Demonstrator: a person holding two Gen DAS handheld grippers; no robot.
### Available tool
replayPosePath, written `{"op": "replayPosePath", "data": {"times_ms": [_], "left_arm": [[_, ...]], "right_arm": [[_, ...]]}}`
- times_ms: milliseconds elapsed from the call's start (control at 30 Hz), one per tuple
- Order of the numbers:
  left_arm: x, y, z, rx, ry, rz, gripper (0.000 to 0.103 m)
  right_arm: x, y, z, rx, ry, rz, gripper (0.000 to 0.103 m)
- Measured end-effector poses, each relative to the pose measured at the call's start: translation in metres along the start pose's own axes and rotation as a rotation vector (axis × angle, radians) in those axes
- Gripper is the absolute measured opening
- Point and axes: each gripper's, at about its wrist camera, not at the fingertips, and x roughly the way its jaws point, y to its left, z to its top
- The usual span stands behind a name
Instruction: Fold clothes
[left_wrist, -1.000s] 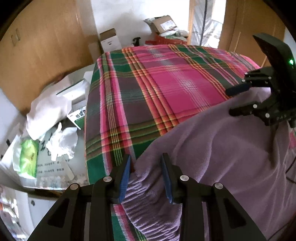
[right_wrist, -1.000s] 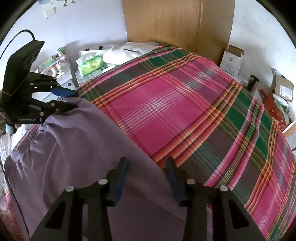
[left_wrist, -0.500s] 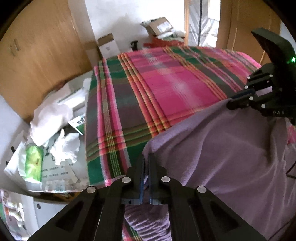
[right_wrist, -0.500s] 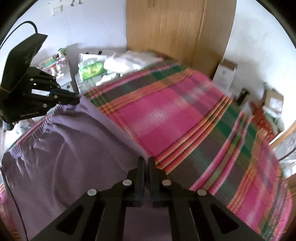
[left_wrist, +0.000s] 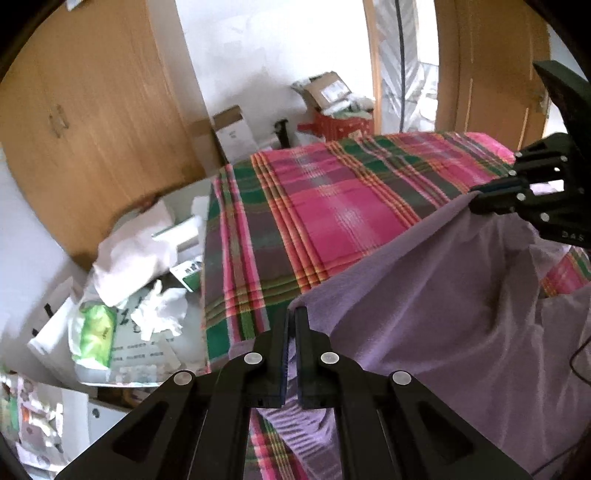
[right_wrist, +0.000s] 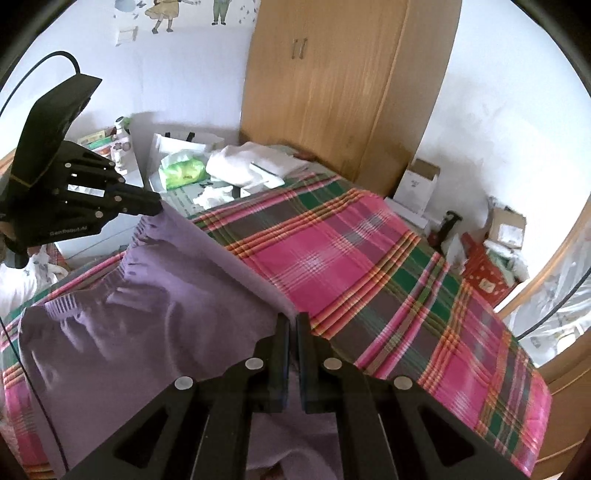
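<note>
A purple garment (left_wrist: 443, 314) is lying on a bed covered by a pink and green plaid sheet (left_wrist: 332, 206), and two black grippers are lifting its far edge off the sheet. The left gripper (left_wrist: 291, 314) is closed tight, pinching one corner of the garment's gathered edge. The right gripper (right_wrist: 290, 321) is likewise closed tight on the other corner, so the cloth is stretching between them while the rest is resting on the bed. Beyond the bed, an open white box (right_wrist: 417, 188) is standing by the wall; its contents cannot be made out. A red basket (left_wrist: 338, 125) is holding pale items too blurred to name. A green tissue pack (right_wrist: 183, 173) is sitting among white papers beside the bed.
</note>
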Motion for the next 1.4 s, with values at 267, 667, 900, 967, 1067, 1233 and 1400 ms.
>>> {"op": "replayPosePath", "data": {"times_ms": [267,667,900,967,1067,1233,1400], "left_arm": [[-0.041,-0.007,-0.012,0.0,-0.061,0.032,0.002],[-0.065,-0.008,-0.033,-0.106,-0.067,-0.017,0.005],[-0.056,0.011,-0.026,-0.288,-0.029,-0.149,0.015],[-0.052,0.013,-0.024,-0.342,-0.003,-0.2,0.016],[-0.041,0.018,-0.026,-0.468,0.08,-0.261,0.036],[-0.027,0.019,-0.026,-0.638,0.176,-0.309,0.04],[-0.024,0.011,-0.012,-0.676,0.196,-0.327,0.042]], "right_arm": [[-0.043,0.034,-0.013,-0.045,-0.026,-0.064,0.004],[-0.054,0.06,-0.038,-0.071,-0.021,-0.078,0.004],[-0.053,0.078,-0.058,-0.121,-0.057,-0.107,0.004],[-0.052,0.087,-0.067,-0.146,-0.071,-0.123,0.004],[-0.05,0.098,-0.078,-0.17,-0.087,-0.145,0.004],[-0.047,0.108,-0.089,-0.199,-0.111,-0.174,0.004],[-0.046,0.111,-0.097,-0.208,-0.131,-0.165,0.004]]}}
